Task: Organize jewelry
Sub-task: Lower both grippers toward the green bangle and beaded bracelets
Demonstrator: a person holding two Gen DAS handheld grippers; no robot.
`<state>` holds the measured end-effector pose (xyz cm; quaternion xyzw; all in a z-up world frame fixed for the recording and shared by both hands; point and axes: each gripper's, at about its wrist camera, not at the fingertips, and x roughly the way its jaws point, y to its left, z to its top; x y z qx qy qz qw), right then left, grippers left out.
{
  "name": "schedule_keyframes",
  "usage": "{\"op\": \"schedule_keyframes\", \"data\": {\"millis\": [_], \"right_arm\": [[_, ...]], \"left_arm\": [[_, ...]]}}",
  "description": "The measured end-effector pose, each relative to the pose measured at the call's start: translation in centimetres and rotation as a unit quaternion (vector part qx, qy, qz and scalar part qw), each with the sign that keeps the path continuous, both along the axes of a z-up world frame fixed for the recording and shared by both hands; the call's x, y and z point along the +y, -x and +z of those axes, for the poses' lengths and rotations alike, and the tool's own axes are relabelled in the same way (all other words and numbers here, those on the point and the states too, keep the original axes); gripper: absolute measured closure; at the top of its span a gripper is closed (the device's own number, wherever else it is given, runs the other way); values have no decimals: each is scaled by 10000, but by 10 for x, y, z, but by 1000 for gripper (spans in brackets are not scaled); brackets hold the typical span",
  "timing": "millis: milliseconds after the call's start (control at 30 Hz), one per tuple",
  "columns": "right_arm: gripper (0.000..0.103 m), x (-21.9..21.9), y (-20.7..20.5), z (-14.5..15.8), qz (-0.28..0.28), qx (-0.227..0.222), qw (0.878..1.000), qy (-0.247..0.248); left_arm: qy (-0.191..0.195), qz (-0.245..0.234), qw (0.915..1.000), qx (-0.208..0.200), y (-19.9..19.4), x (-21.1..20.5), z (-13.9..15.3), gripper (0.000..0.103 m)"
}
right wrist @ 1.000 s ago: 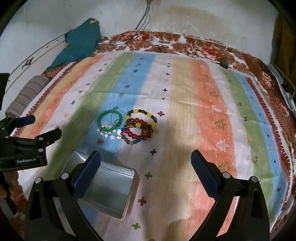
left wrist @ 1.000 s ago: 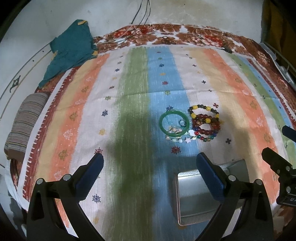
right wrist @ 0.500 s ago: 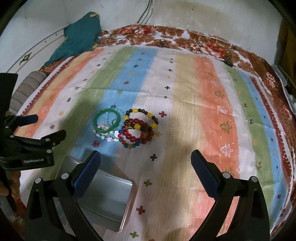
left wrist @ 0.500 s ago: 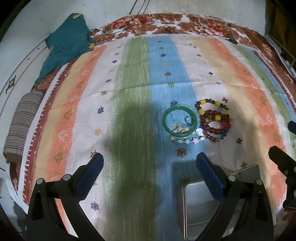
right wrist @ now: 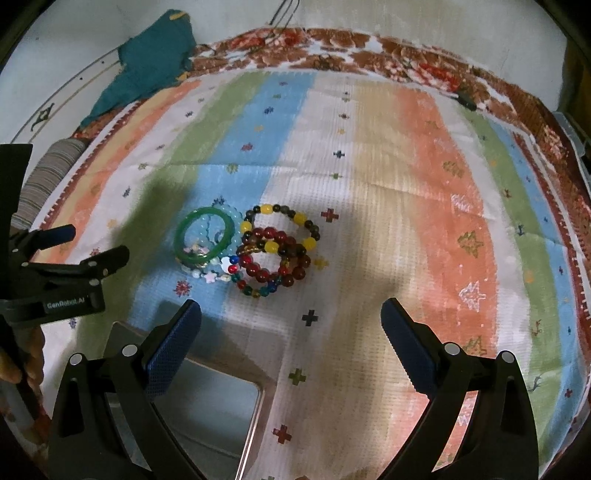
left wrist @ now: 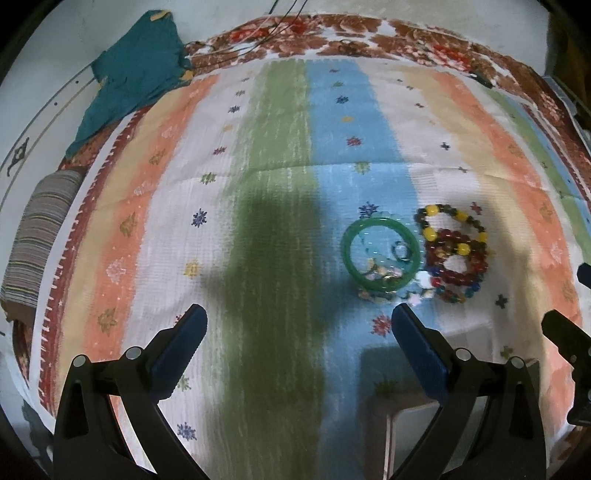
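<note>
A pile of jewelry lies on the striped cloth: a green bangle point(left wrist: 382, 254) point(right wrist: 205, 239), a small ring point(left wrist: 402, 253) inside it, a pale star-bead bracelet point(right wrist: 212, 275), and red, dark and yellow bead bracelets point(left wrist: 456, 253) point(right wrist: 279, 251). A shallow metal tin point(right wrist: 207, 402) point(left wrist: 417, 432) sits in front of the pile, near both grippers. My left gripper point(left wrist: 298, 319) is open and empty, left of the pile. My right gripper point(right wrist: 291, 314) is open and empty, just in front of the bead bracelets.
The striped cloth point(right wrist: 406, 184) covers a bed with a floral border. A teal garment point(left wrist: 136, 70) lies at the far left corner. A striped pillow point(left wrist: 37, 229) sits at the left edge. Cables point(left wrist: 288, 14) hang on the back wall.
Both grippers have moved forward toward the jewelry pile, which now looks larger and nearer. The tin has slid lower in both views. Both stay open.
</note>
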<state>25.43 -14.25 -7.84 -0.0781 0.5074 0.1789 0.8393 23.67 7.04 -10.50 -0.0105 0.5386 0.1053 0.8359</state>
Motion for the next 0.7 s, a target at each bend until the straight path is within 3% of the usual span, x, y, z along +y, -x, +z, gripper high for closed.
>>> {"op": "schedule_keyframes", "data": {"millis": [700], "right_arm": [[4, 3, -35, -17, -237, 151, 9996, 56]], "left_arm": [[130, 29, 9998, 119, -31, 12, -22, 6]]}}
